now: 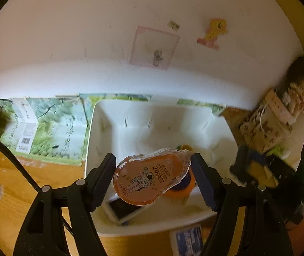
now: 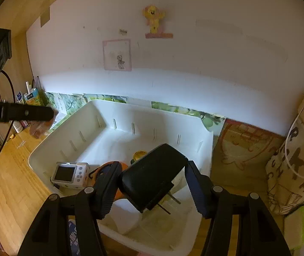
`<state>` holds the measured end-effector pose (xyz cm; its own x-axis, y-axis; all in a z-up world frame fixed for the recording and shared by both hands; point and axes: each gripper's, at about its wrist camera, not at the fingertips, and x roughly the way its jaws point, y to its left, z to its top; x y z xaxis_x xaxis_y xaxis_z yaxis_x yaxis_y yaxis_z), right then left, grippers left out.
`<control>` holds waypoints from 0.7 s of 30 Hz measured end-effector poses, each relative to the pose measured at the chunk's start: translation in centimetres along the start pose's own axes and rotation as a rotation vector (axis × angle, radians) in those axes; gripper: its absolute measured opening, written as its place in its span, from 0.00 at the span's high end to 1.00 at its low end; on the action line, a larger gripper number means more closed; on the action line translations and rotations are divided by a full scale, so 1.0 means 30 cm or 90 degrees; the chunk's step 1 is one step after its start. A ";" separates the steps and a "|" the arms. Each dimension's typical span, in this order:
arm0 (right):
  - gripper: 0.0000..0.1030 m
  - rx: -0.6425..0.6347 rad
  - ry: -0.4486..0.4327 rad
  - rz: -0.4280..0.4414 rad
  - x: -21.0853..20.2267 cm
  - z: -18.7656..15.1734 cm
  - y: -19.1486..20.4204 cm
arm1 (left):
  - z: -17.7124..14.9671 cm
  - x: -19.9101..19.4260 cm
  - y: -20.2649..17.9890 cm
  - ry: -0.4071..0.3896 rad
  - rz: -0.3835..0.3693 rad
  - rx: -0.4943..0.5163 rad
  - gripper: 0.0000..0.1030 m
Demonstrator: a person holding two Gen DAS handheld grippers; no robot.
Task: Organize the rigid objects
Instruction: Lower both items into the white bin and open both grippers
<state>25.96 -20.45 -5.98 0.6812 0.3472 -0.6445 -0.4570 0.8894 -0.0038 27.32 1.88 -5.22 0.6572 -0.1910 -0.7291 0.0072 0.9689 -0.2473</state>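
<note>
My left gripper (image 1: 153,177) is shut on an orange correction-tape dispenser (image 1: 149,177) with an astronaut label, held above the near part of a white plastic bin (image 1: 92,128). My right gripper (image 2: 150,180) is shut on a black power adapter (image 2: 152,175) with metal prongs, held over the same bin (image 2: 45,149). Inside the bin lie a small white digital camera (image 2: 69,175), an orange object (image 2: 100,170), a yellow lid (image 2: 140,154) and a white cup-like piece (image 2: 126,217). The left gripper also shows in the right wrist view (image 2: 51,113) at the bin's left rim.
The bin sits on a wooden desk (image 1: 6,192) against a white wall. A green printed box (image 1: 45,128) lies left of it. A patterned bag (image 2: 294,166) and a brown bag (image 2: 243,149) stand to the right. A blue-and-white packet (image 1: 188,241) lies in front.
</note>
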 end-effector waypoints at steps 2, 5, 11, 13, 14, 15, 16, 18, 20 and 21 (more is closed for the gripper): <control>0.40 0.009 -0.011 0.006 0.005 -0.001 -0.001 | 0.007 0.009 0.006 -0.028 -0.001 -0.008 0.27; 0.41 0.016 -0.013 0.013 0.014 0.000 0.000 | 0.013 0.028 0.009 -0.047 0.009 -0.015 0.27; 0.40 0.013 -0.003 0.016 0.031 0.000 0.008 | 0.011 0.054 0.001 -0.052 0.013 -0.017 0.26; 0.40 0.012 -0.004 0.017 0.025 0.003 0.011 | 0.010 0.050 -0.006 -0.053 0.017 -0.013 0.26; 0.40 0.012 -0.003 0.018 0.024 0.004 0.012 | 0.010 0.047 -0.007 -0.053 0.016 -0.012 0.26; 0.40 0.012 -0.002 0.020 0.022 0.005 0.014 | 0.011 0.044 -0.008 -0.055 0.014 -0.011 0.26; 0.40 0.012 0.000 0.021 0.019 0.007 0.016 | 0.011 0.038 -0.009 -0.059 0.014 -0.010 0.23; 0.39 0.013 0.000 0.020 0.011 0.010 0.020 | 0.013 0.018 -0.016 -0.070 0.017 -0.003 0.20; 0.36 0.013 -0.001 0.017 -0.003 0.015 0.025 | 0.015 -0.003 -0.022 -0.077 0.016 0.005 0.19; 0.33 0.012 -0.002 0.016 -0.009 0.017 0.028 | 0.018 -0.011 -0.024 -0.079 0.017 0.007 0.19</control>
<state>25.69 -19.64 -5.40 0.6711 0.3711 -0.6418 -0.4632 0.8858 0.0278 27.51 1.33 -4.48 0.7457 -0.1447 -0.6503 -0.0043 0.9751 -0.2218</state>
